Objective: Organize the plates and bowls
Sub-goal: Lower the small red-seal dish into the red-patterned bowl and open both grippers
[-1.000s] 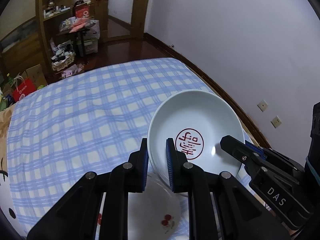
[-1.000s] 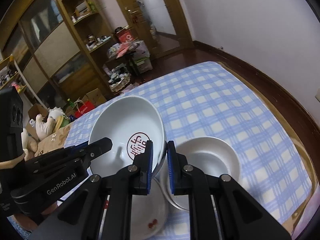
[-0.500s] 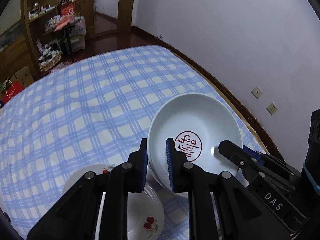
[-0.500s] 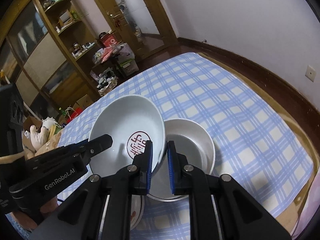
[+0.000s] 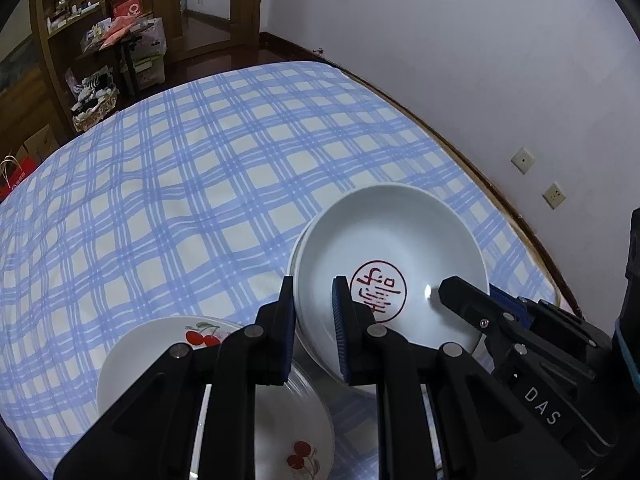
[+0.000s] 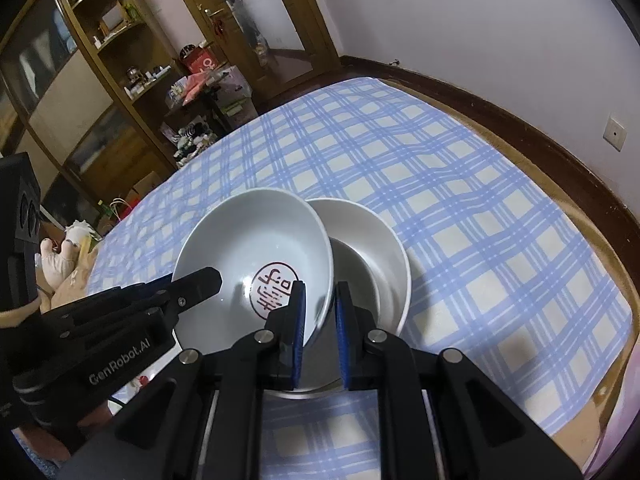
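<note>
A white bowl with a red seal mark is held between both grippers above the blue checked cloth. My left gripper is shut on its left rim. My right gripper is shut on its right rim. A plain white bowl sits on the cloth just under and right of the held bowl, which overlaps its left edge. A white plate with red cherries lies on the cloth below my left gripper.
The blue checked cloth covers the whole surface, with its wooden edge along the white wall at right. Wooden shelves and clutter stand beyond the far side. A soft toy lies at the left.
Both grippers carried the seal bowl forward and to the right, over the plain white bowl. The cherry plate has come into fuller view behind my left gripper.
</note>
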### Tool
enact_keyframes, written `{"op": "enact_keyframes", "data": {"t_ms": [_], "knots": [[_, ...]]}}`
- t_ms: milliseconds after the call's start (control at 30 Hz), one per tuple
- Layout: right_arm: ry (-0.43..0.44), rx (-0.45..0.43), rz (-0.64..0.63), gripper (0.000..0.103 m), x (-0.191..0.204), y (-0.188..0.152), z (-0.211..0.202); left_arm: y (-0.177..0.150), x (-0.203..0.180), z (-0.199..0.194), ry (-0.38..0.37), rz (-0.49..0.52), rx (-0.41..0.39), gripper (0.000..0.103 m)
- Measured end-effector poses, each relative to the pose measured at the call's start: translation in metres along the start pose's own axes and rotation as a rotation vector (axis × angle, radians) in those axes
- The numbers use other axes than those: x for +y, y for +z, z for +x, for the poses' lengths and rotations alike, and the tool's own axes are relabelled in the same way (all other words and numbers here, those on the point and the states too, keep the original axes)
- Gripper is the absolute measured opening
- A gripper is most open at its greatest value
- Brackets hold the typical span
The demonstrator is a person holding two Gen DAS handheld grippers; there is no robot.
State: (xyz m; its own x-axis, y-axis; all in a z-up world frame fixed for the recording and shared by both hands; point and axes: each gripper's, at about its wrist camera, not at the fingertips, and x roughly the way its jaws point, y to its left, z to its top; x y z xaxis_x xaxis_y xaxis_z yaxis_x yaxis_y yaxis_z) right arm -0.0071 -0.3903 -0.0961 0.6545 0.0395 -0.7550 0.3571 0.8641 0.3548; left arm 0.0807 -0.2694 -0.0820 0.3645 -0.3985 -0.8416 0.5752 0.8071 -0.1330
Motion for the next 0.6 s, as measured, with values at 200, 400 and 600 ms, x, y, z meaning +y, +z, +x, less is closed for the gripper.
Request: {"op": "enact_keyframes", "data": {"t_ms": [200, 400, 600], "knots": [[0.022, 0.023, 0.053, 0.015, -0.013, -0.001, 0.008, 0.001, -0.005, 0.008, 0.002, 0.016, 0.017, 0.016], [0.034, 0.032, 0.084, 0.015, -0.020, -0.001, 0.012, 0.002, -0.008, 0.014, 0.016, 0.027, 0.032, 0.016], [0.047, 0.035, 0.084, 0.017, -0.019, -0.002, 0.014, 0.000, -0.004, 0.021, 0.013, 0.005, 0.051, 0.016]]}}
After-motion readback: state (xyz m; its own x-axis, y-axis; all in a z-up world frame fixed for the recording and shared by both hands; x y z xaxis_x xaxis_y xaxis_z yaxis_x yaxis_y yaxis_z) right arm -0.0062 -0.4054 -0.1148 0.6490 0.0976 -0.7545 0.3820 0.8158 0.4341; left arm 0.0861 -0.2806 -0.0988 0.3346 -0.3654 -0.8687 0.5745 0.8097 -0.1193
